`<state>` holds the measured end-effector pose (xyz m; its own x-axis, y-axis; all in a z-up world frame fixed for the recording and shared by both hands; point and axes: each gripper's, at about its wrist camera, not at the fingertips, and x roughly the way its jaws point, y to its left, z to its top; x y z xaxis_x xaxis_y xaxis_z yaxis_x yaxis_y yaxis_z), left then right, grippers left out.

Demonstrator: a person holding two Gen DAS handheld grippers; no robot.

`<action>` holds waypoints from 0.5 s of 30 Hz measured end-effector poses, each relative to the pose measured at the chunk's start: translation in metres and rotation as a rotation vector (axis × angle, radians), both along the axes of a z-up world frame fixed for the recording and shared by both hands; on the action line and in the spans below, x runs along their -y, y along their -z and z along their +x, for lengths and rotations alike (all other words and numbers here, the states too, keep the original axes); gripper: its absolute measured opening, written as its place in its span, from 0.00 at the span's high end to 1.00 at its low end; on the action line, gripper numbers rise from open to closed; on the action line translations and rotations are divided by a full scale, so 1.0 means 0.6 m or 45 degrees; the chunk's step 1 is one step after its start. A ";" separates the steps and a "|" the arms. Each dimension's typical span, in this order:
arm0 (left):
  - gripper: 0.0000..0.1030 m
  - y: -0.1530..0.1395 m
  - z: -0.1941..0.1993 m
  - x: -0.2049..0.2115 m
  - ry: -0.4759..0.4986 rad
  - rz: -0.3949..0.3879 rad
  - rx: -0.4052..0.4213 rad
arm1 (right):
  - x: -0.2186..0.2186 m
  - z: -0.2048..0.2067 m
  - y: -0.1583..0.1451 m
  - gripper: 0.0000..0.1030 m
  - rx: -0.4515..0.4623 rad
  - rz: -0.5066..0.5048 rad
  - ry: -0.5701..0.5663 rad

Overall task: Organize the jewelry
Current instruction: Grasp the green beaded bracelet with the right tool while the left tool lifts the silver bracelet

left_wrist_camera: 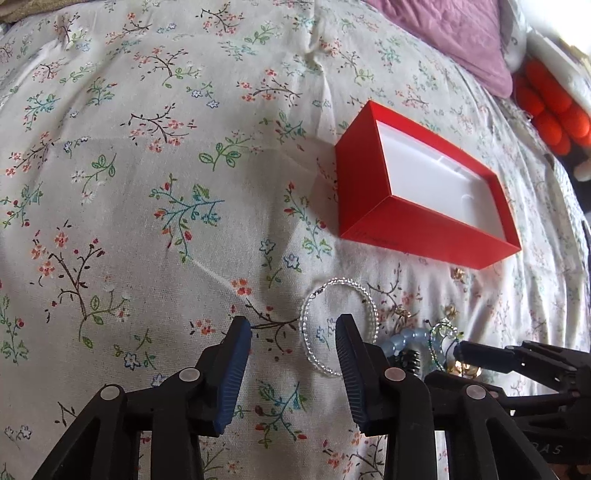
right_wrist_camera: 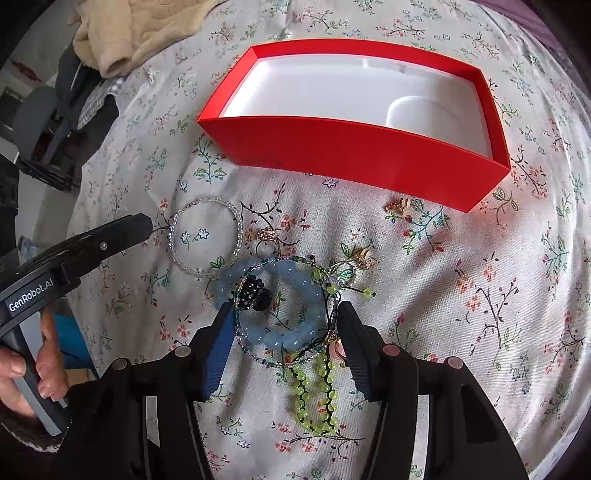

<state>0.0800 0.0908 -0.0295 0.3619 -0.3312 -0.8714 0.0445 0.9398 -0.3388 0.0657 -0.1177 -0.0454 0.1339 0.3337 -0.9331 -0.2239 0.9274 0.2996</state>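
A red box [left_wrist_camera: 373,206] [right_wrist_camera: 354,155] with a white inside lies open on the flowered cloth. My left gripper [left_wrist_camera: 291,328] is open over a clear bead bracelet [left_wrist_camera: 369,299] [right_wrist_camera: 236,218]. The bracelet's left arc lies between the pads, untouched. One of the left gripper's fingers [right_wrist_camera: 142,223] shows beside that bracelet in the right wrist view. My right gripper [right_wrist_camera: 286,319] [left_wrist_camera: 458,349] is shut on a thin teal beaded bracelet [right_wrist_camera: 266,360], both pads against its loop. Inside that loop lie a pale blue bead bracelet [right_wrist_camera: 295,280] and a black bead cluster [right_wrist_camera: 255,291].
A yellow-green bead strand [right_wrist_camera: 314,398], a gold ring [right_wrist_camera: 267,236] and gold earrings [right_wrist_camera: 399,206] lie near the box. A hand [right_wrist_camera: 33,369] holds the left gripper's handle. Purple pillow [left_wrist_camera: 461,37] and orange balls [left_wrist_camera: 546,110] sit at the far right; cream cloth [right_wrist_camera: 110,33] at the bed's edge.
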 end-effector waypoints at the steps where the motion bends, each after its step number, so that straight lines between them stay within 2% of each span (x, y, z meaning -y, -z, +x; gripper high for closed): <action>1: 0.61 0.003 0.001 0.005 0.012 -0.002 -0.003 | 0.002 0.000 -0.002 0.43 0.003 0.001 0.001; 6: 0.61 0.030 0.008 0.041 0.073 0.071 -0.048 | 0.006 0.001 -0.008 0.43 0.011 0.004 0.011; 8: 0.71 0.040 0.009 0.050 0.066 0.105 -0.065 | 0.009 0.001 -0.008 0.43 0.008 0.002 0.015; 10: 0.93 0.040 0.007 0.061 0.077 0.175 -0.049 | 0.012 0.002 -0.008 0.43 0.006 0.000 0.018; 11: 0.97 0.038 0.005 0.064 0.082 0.184 -0.039 | 0.014 0.002 -0.009 0.43 0.007 0.001 0.021; 15: 1.00 0.020 -0.001 0.063 0.069 0.156 -0.005 | 0.021 0.003 -0.018 0.43 0.021 0.008 0.034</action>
<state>0.0796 0.0533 -0.0415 0.3426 -0.2412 -0.9080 0.0948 0.9704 -0.2220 0.0675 -0.1305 -0.0347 0.1583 0.3359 -0.9285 -0.2037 0.9312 0.3021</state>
